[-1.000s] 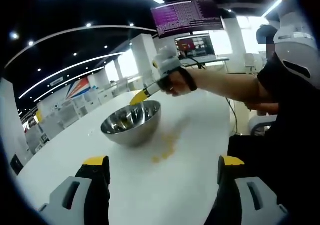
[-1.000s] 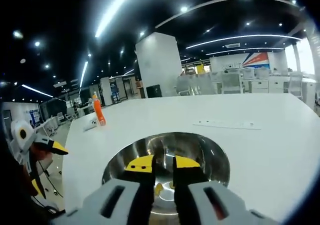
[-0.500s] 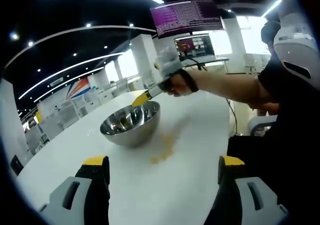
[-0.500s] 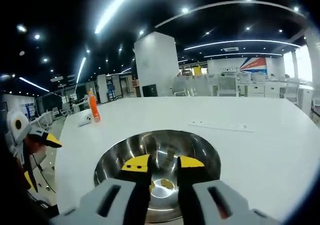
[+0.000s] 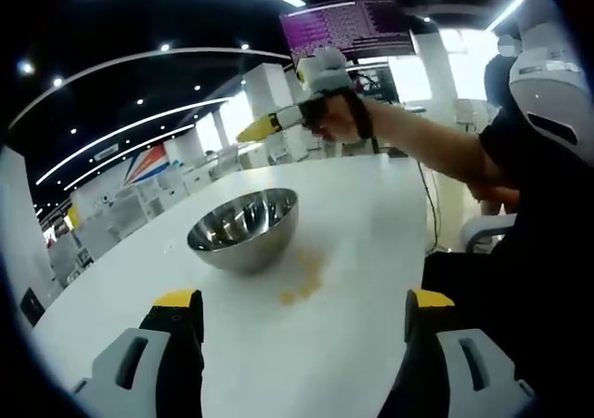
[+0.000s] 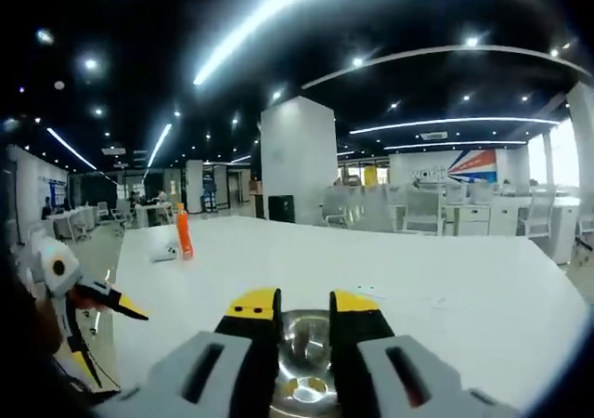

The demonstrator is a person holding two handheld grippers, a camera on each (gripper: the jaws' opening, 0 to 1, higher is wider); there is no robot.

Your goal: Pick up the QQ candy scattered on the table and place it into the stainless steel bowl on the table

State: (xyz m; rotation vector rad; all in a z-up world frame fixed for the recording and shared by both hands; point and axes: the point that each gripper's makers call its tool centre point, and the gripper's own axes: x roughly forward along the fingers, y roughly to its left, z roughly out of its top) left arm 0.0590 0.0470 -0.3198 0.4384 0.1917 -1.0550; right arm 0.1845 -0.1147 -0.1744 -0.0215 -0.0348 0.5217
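Right tongs (image 6: 303, 308), jaws slightly parted and empty, are being held above the bowl (image 5: 243, 228); left tongs (image 5: 302, 311), spread wide, are being aimed at candy (image 5: 303, 280) mid-frame, likely next.

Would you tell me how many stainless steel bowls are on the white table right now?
1: the stainless steel bowl sits mid-table, left of the scattered candy, below the right gripper.

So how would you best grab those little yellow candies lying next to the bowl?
Probably from straight above. The candies lie flat and low on the white table, beside the steel bowl, so nothing sticks up to hold. I would set open fingers either side of one piece at the cluster's edge and pinch its sides.
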